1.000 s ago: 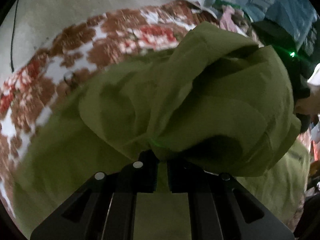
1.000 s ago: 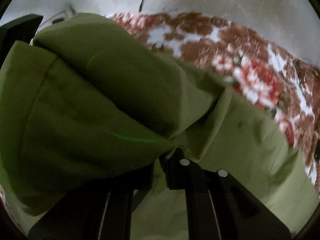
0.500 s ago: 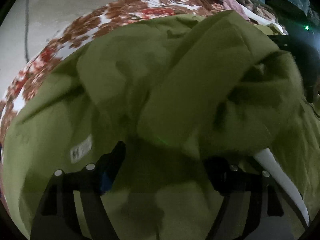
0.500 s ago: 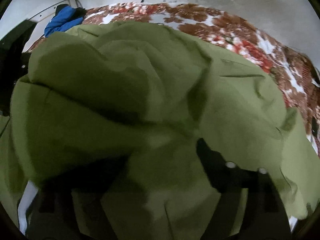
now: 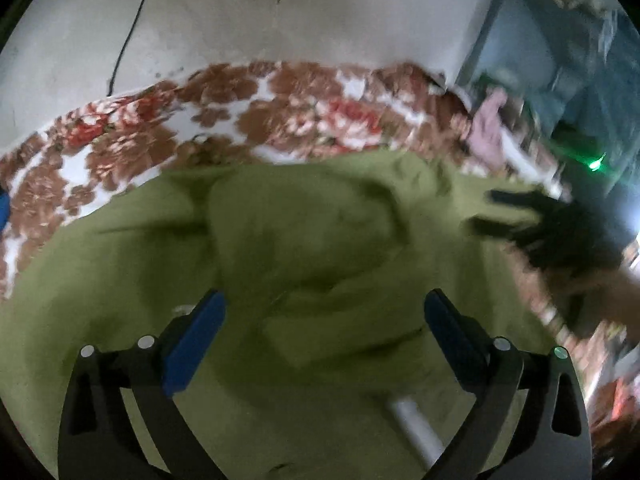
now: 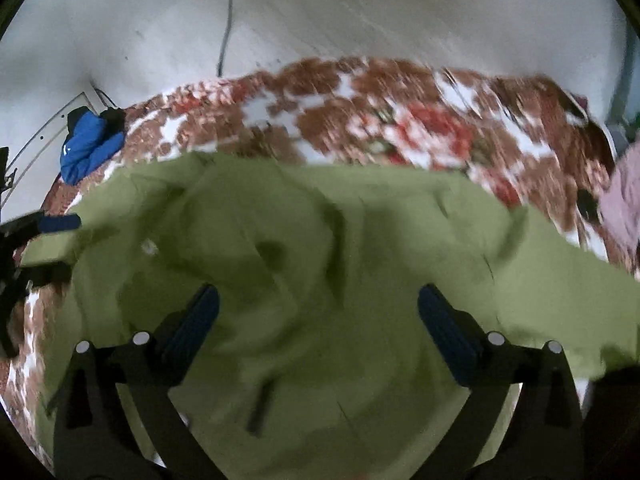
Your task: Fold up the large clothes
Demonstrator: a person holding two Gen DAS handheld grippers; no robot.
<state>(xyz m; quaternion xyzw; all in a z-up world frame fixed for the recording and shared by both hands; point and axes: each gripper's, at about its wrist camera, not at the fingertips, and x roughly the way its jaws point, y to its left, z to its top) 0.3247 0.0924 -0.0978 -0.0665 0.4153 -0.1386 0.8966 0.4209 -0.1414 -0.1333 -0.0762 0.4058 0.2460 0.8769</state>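
Note:
A large olive-green garment (image 5: 304,240) lies rumpled and partly folded over itself on a floral bedspread (image 5: 200,120). It fills the right wrist view too (image 6: 320,248). My left gripper (image 5: 322,316) is open and empty just above the cloth, blue pads spread wide. My right gripper (image 6: 318,312) is also open and empty above the cloth. The right gripper shows as a dark blurred shape at the right of the left wrist view (image 5: 560,232). The left gripper shows at the left edge of the right wrist view (image 6: 36,232).
The red, brown and white bedspread (image 6: 380,120) meets a pale wall (image 6: 360,12) with a hanging cable. A blue garment (image 6: 88,144) lies at the bed's far left corner. A pink cloth (image 5: 488,132) and clutter lie at the far right.
Both grippers were shut on the green garment and held it up; they have opened and let it drop onto the bed, and now hover above it.

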